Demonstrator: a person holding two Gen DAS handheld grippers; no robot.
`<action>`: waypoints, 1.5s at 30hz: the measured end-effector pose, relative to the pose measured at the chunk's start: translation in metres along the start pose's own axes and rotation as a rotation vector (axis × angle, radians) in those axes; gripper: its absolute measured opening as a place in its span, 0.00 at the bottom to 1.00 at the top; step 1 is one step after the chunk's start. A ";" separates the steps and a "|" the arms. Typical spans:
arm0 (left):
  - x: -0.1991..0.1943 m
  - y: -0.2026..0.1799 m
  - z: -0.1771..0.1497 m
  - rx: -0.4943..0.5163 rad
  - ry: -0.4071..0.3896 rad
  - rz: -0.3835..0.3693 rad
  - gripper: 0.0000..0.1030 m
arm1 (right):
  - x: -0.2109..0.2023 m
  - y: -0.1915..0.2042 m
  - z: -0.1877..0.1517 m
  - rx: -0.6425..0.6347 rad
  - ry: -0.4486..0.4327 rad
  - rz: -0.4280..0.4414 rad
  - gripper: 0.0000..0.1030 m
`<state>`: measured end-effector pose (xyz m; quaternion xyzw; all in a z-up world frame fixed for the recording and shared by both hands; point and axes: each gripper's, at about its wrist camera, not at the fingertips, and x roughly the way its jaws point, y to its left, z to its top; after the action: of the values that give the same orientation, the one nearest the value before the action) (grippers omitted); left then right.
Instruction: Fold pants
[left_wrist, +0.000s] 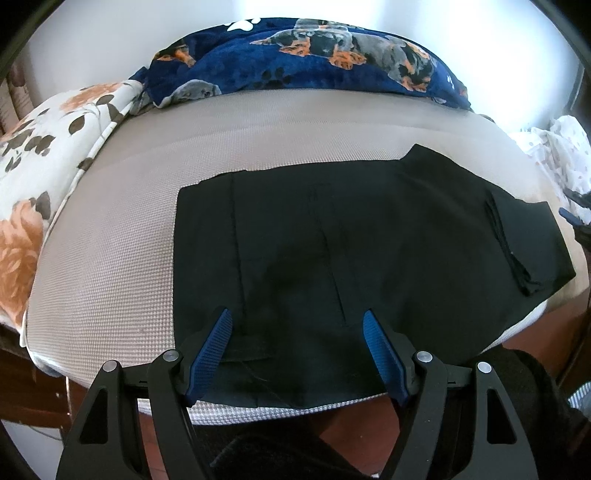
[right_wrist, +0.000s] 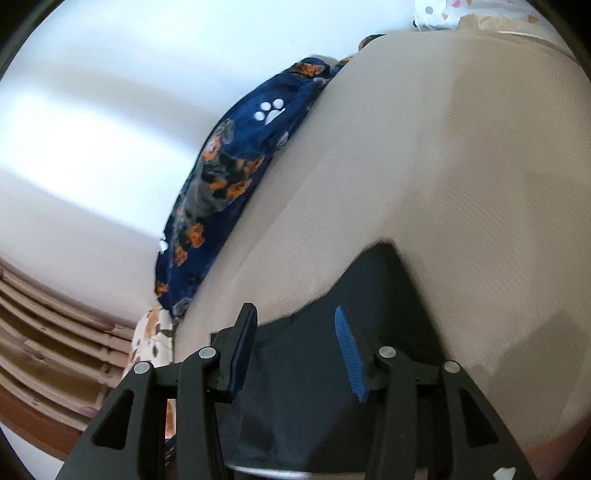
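Black cloth pants (left_wrist: 369, 236) lie flat on the grey woven mattress (left_wrist: 122, 229), folded into a wide panel near the front edge. Left gripper (left_wrist: 297, 325) hovers over the near hem, jaws wide and empty, probably staged for a pinch. Right gripper (right_wrist: 295, 325) hangs over the right end, jaws half-open with nothing clamped.

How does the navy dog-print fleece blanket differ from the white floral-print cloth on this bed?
The navy dog-print fleece blanket is dark blue with grey-and-orange dogs and white paw prints; the white floral-print cloth is pale with orange flowers and brown leaves. The blanket lies bunched along the bed's far edge by the wall; the floral cloth lies at the left end. Both are apart from the black pants.
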<state>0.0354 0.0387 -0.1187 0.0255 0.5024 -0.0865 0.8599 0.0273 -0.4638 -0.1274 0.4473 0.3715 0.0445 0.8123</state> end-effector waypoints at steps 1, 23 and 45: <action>-0.001 0.000 0.001 0.000 -0.002 0.001 0.72 | 0.004 -0.003 0.006 0.010 0.003 -0.005 0.42; -0.002 0.001 0.002 0.006 -0.016 0.030 0.72 | 0.014 -0.015 0.008 0.061 0.048 -0.041 0.49; -0.013 -0.012 0.003 0.099 -0.073 0.107 0.72 | 0.048 0.182 -0.210 -0.783 0.229 0.026 0.65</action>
<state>0.0291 0.0284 -0.1052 0.0918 0.4637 -0.0659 0.8787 -0.0263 -0.1899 -0.0839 0.1013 0.4089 0.2425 0.8739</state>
